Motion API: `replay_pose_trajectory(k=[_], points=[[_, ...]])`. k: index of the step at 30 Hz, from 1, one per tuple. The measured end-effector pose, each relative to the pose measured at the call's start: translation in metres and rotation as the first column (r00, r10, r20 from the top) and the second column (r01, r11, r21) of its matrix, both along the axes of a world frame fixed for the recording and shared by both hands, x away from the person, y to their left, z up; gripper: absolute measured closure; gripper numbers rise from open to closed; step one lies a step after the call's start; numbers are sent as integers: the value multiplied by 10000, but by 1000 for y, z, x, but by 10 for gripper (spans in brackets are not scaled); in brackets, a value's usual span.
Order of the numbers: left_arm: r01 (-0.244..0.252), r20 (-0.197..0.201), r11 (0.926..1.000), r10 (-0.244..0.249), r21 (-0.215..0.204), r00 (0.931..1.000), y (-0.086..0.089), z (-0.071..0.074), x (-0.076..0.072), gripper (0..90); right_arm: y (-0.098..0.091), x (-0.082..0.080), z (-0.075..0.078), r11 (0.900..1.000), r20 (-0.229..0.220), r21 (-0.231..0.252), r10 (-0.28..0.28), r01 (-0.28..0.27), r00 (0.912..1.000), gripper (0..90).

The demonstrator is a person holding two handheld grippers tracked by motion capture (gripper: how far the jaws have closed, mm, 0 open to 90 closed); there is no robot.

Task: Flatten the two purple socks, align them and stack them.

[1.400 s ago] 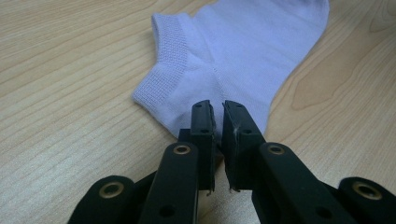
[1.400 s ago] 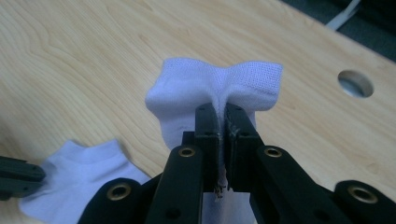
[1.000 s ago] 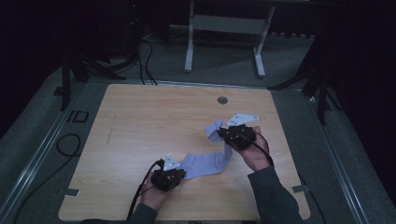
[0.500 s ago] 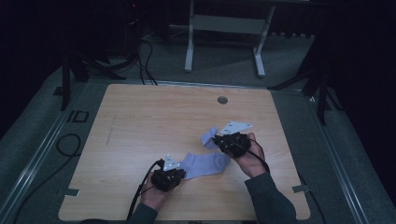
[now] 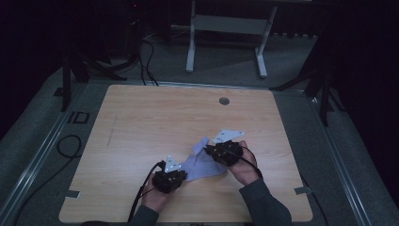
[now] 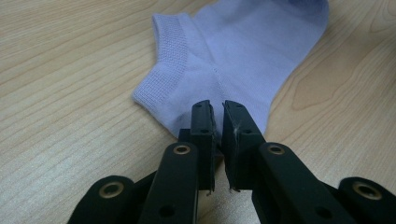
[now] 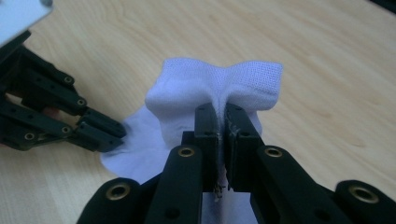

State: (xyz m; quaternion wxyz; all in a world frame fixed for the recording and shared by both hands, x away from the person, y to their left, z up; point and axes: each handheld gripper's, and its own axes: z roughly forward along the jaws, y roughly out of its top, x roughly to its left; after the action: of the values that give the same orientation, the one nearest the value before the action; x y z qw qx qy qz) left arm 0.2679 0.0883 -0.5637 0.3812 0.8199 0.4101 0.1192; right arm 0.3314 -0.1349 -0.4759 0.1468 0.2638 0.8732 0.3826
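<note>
A dim room surrounds a pale wooden table, lit from above. On it lies a light lavender ankle sock, toward the near edge and right of the table's middle, well short of the small round grommet set in the far side of the tabletop.

The left gripper rests low at the sock's near left end, its jaws clamped together on the fabric near the heel, with the ribbed cuff lying flat just beyond them. It has not moved.

The right gripper pinches the sock's other end; its jaws are pressed tight on a bunched fold of knit that puffs up around them. Compared with a second ago, this hand has come toward the left gripper and sunk closer to the table, so the sock, stretched long before, now looks shorter, with its far end raised and doubling back over the rest.

This reads as a fold in progress: one end pinned, the other carried over to meet it.
</note>
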Motion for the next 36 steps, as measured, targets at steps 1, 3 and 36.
replay_pose_trajectory(k=[1, 3, 36], points=[[-1, 6, 10000, 1, -4, 10000, 0, 0, 0, 828, 3, 0, -3, 10000, -73, -17, 42, -42, 10000, 849], [-1, 10, 10000, 1, -25, 10000, 0, 0, 0, 827, 7, -1, -7, 9999, -178, -31, 131, -132, 9998, 849], [362, 597, 9916, -289, -1243, 9978, 9, 16, 1, 722, 28, -9, -33, 9976, -941, 58, 692, -690, 9932, 849]])
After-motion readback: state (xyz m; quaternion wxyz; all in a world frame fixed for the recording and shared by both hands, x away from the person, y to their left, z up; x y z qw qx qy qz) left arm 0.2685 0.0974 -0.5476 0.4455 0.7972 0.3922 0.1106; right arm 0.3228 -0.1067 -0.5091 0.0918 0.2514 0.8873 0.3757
